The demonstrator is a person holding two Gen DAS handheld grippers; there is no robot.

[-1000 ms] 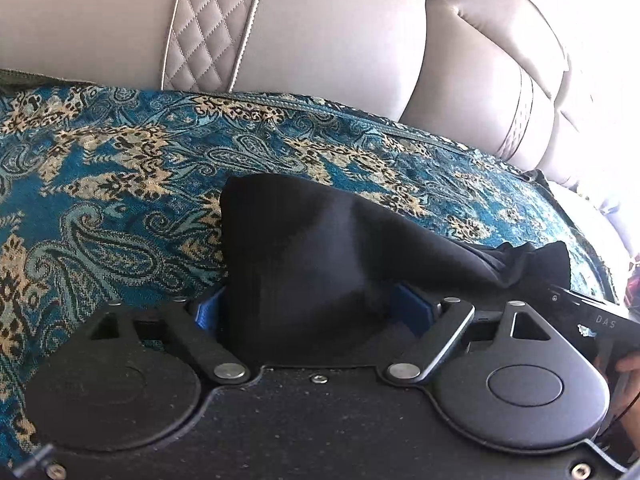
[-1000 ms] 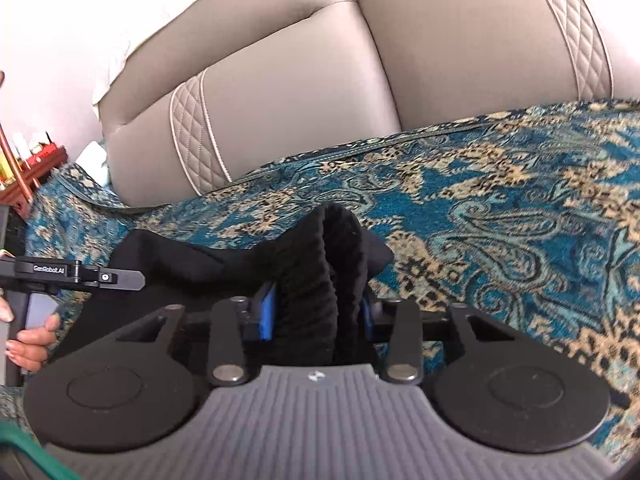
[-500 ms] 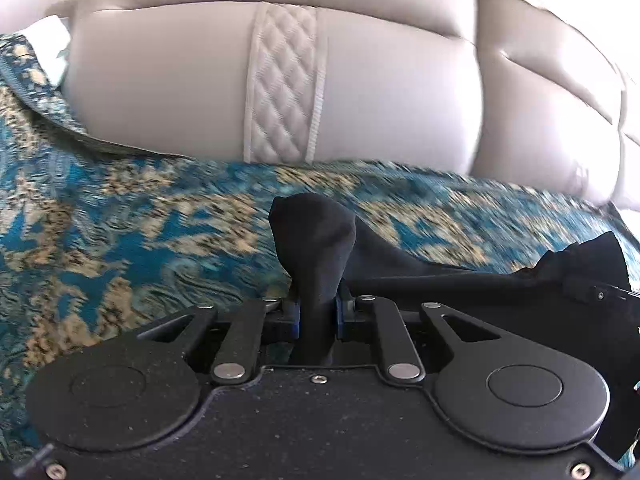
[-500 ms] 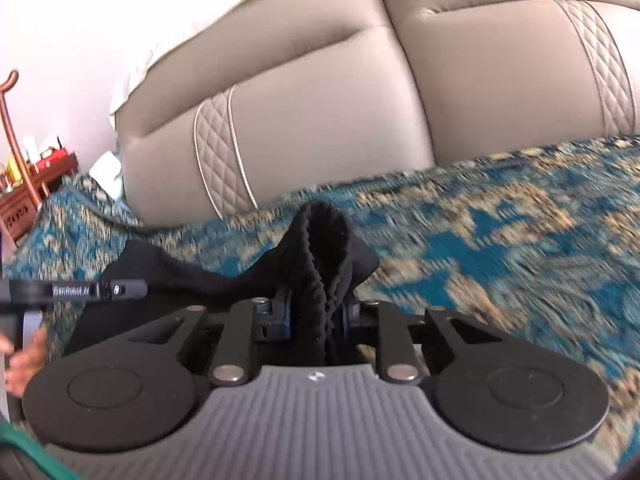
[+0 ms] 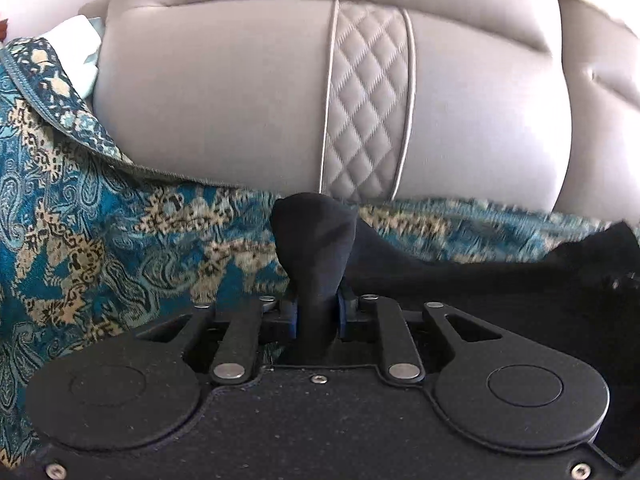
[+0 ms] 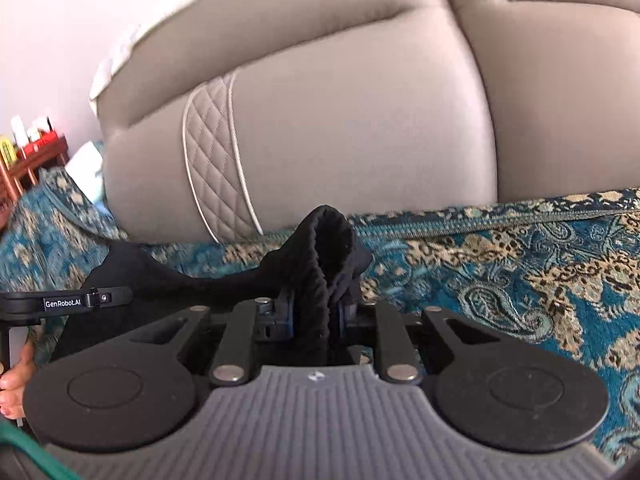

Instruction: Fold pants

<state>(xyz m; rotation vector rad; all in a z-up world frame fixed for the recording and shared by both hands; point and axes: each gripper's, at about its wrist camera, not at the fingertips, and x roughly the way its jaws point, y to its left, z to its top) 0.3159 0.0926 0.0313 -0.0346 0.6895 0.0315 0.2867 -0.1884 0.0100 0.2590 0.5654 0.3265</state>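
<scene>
The black pants lie on a teal paisley cover and stretch between my two grippers. My left gripper is shut on a bunched corner of the pants, lifted off the cover. My right gripper is shut on the ribbed waistband end of the pants, also raised. The left gripper's body and the hand holding it show at the left edge of the right wrist view. The fabric between the grippers hangs in a shallow sag.
The teal paisley cover spreads over the sofa seat. The grey leather backrest with a quilted strip rises close behind. A wooden shelf with small items stands far left.
The left gripper went from open around the fabric to shut on it. Both grippers have lifted their pants ends and moved toward the backrest, which now fills more of both views.
</scene>
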